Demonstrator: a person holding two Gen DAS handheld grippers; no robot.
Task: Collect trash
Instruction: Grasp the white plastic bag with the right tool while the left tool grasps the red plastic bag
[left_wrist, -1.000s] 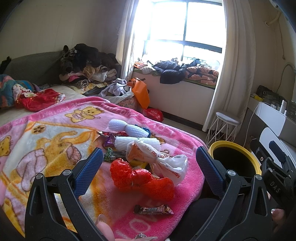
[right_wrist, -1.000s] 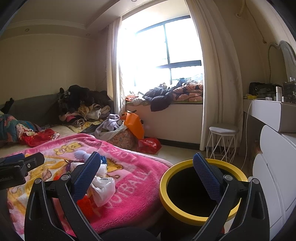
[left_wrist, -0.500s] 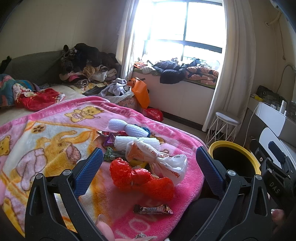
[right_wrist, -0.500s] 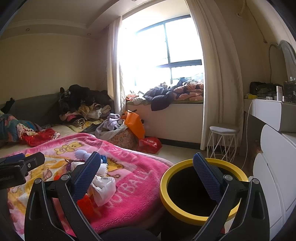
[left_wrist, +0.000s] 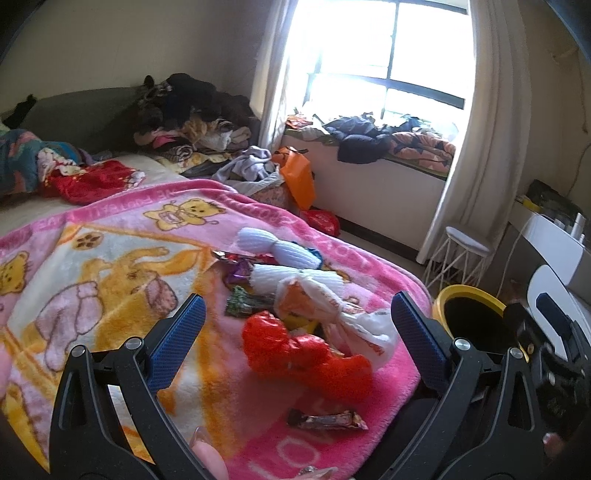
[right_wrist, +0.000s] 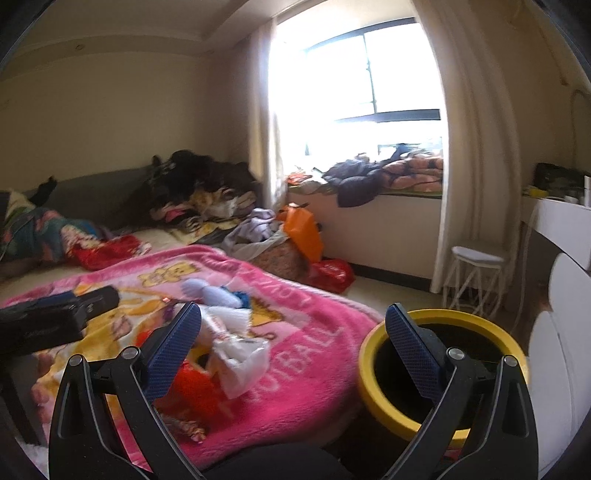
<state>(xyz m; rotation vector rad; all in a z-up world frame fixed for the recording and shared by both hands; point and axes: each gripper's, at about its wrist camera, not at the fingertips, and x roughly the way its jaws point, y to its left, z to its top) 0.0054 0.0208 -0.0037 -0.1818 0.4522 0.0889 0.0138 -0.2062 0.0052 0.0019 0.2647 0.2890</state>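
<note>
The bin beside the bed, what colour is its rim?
Yellow; the bin shows best in the right wrist view.

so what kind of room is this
Most likely a lived-in bedroom. A pink fleece cartoon-bear blanket covers a bed strewn with wrappers, clothes are heaped by the grey padded headboard, and a curtained window seat holds more bedding. A yellow-rimmed black bin stands beside the bed.

One red bag (left_wrist: 306, 354), one white bag (left_wrist: 347, 317), one candy bar (left_wrist: 327, 420), one yellow-rimmed bin (right_wrist: 443, 373)
</note>
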